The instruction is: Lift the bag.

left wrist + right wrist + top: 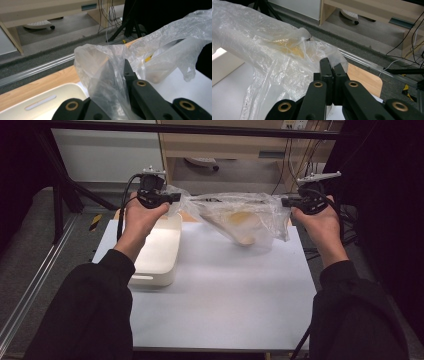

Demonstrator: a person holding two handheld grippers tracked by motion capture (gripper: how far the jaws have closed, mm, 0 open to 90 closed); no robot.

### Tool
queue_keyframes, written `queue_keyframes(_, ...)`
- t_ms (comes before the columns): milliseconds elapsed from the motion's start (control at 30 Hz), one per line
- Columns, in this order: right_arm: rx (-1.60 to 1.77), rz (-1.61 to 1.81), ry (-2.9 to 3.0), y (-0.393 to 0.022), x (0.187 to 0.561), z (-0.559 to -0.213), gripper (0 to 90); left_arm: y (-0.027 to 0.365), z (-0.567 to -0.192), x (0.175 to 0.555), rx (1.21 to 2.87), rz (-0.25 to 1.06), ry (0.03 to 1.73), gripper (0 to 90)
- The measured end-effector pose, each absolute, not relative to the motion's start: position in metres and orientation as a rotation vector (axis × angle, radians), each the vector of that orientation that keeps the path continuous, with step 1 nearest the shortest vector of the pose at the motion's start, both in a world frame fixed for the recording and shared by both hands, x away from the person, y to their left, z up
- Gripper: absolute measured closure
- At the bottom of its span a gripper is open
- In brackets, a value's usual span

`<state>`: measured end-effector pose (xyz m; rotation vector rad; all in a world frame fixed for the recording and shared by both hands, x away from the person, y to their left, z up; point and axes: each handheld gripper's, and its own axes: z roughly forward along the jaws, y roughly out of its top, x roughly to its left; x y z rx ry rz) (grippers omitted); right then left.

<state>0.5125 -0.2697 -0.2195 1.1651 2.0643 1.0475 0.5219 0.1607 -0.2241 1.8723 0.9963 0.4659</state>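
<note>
Both grippers — left gripper (172, 198), right gripper (285, 201) — held the plastic bag (240, 217) stretched mid-frame, jaws pinching its edges; next likely called for lowering it to the worktop (225, 295).

1. The plastic bag (105, 75) wraps over the left gripper (126, 75), hiding one jaw.
2. The pale thing (242, 222) inside the bag is too blurred to identify.
3. The white bin (50, 102) is cut off by the bottom edge.

Both hands raised apart, left gripper (176, 197) and right gripper (284, 201) clamped shut.
</note>
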Motion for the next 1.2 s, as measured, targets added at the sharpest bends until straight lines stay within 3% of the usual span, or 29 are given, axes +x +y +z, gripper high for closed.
queue_keyframes(667, 1.179, 1.125, 2.113, -0.282, 0.478, -0.264, 90.0, 0.168, -0.276, 0.453, 1.92, 0.315, 0.908, 90.0)
queue_keyframes(1200, 1.207, 1.143, 2.16, -0.282, 0.43, -0.329, 90.0, 0.176, -0.351, 0.391, 1.91, 0.169, 0.91, 90.0)
